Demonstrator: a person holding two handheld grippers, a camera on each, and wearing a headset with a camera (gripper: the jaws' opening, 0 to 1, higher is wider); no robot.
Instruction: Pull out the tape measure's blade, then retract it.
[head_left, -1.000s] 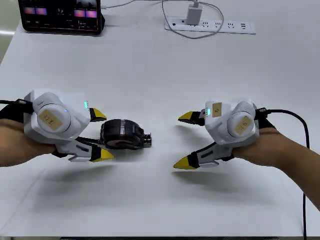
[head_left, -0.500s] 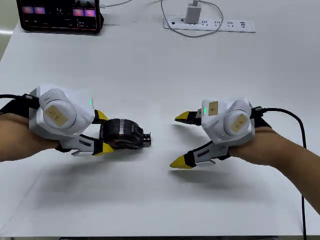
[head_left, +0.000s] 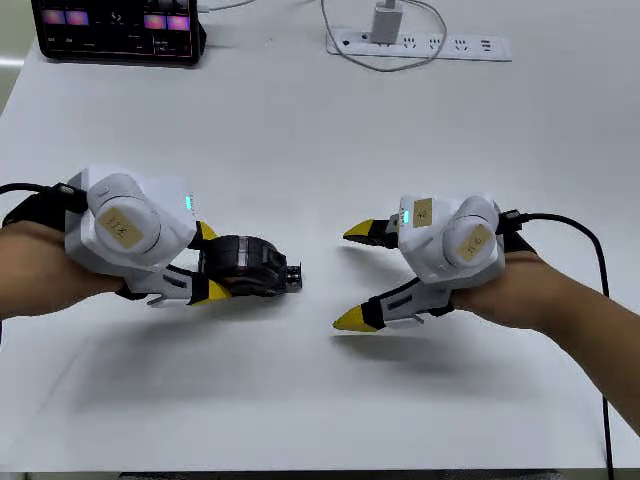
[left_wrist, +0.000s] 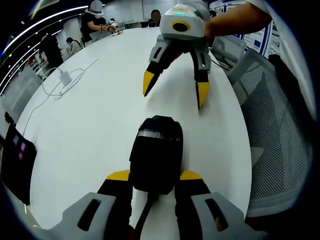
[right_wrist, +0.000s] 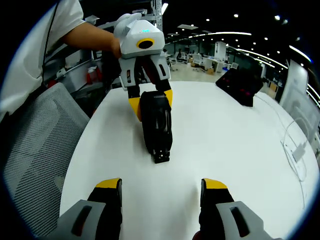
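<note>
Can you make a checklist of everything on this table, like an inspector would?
Surface: white table, flat.
Job's things: black tape measure lying on the table, blade not pulled out.
Clutter: dark screen and power strip at the far edge.
Grippers: left hand-held gripper shut on the tape measure; right hand-held gripper open, apart from it.
Cables: white cable by the power strip; black cable behind the right hand-held gripper.
Surroundings: mesh chair beside the table.

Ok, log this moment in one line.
left gripper: shut on tape measure | right gripper: open, clear of it | step: pull not yet begun
</note>
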